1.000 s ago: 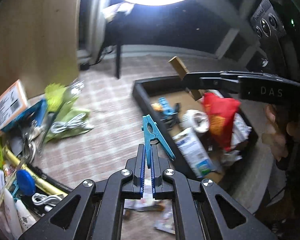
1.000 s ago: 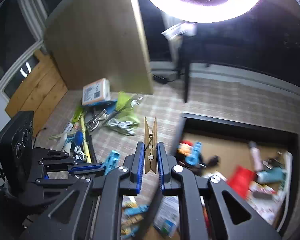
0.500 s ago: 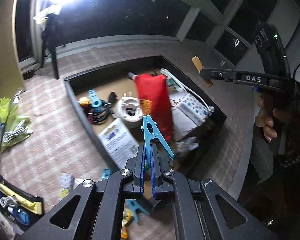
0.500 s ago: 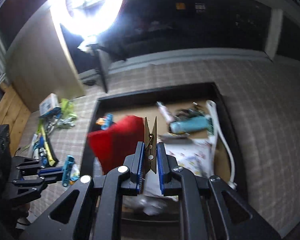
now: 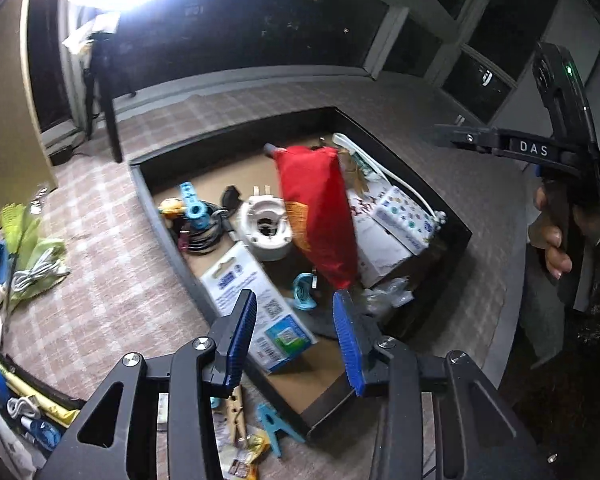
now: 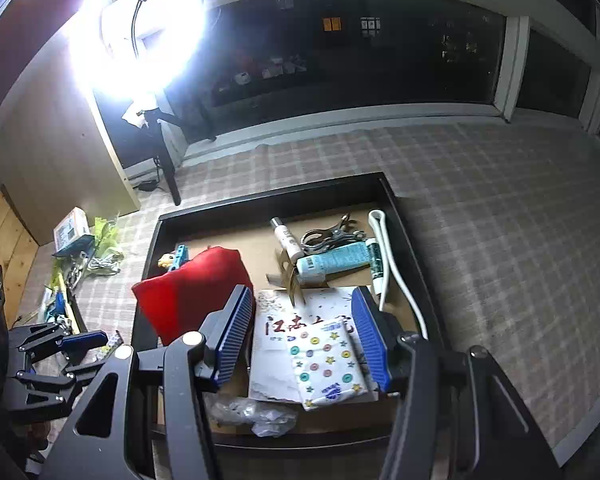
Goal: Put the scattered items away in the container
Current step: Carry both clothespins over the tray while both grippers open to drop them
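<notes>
Two grippers over a black tray. Left gripper: jaws just opened, parted, nothing between them; blue clip lies in the tray at 12 o'clock from the pads. Right gripper: jaws just opened wide, empty; wooden clothespin, blurred, sits at 12 o'clock, beside a red pouch.

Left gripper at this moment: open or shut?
Open: the left gripper jaws, just opening, stand apart with nothing between the pads, above the tray.
</notes>
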`<state>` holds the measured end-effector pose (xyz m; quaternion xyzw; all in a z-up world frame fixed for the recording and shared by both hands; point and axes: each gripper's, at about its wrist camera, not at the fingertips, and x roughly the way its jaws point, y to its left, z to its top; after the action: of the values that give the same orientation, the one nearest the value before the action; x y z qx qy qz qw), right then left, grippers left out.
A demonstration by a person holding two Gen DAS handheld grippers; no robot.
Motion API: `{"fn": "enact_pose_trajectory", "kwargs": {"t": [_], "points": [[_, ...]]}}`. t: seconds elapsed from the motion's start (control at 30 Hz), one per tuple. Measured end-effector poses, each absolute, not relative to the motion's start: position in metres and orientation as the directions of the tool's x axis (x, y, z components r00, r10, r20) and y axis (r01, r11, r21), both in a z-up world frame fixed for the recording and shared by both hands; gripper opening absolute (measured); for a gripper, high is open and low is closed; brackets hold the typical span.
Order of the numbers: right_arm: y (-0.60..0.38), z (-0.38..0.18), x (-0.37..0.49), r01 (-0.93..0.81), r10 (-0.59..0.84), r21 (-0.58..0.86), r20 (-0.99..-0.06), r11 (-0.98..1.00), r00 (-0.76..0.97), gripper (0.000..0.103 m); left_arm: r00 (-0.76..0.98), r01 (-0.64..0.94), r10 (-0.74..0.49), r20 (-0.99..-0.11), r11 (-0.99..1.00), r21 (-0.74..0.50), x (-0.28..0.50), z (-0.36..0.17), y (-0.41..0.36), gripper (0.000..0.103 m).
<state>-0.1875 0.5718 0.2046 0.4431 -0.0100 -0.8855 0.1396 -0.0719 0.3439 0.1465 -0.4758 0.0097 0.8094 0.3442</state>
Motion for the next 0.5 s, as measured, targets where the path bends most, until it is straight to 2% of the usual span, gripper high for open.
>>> {"fn": "enact_pose_trajectory", "kwargs": {"t": [0.2,0.5], "points": [[0.555,0.206,-0.181,0.284,-0.302,0.164,-0.774,-0.944,-0.556,0.051,-0.348,-0.502,0.523,-0.778,-0.805,-0.316,-0.078,0.146,0.303,0.038],[0.491,0.208,-0.156,0.478,-0.435,0.191,-0.765,-0.857,-0.474,0.051,-0.433,-0.366,0.396,-0.81,-0.898,-0.243,-0.079,0.137,0.205,0.039]]}}
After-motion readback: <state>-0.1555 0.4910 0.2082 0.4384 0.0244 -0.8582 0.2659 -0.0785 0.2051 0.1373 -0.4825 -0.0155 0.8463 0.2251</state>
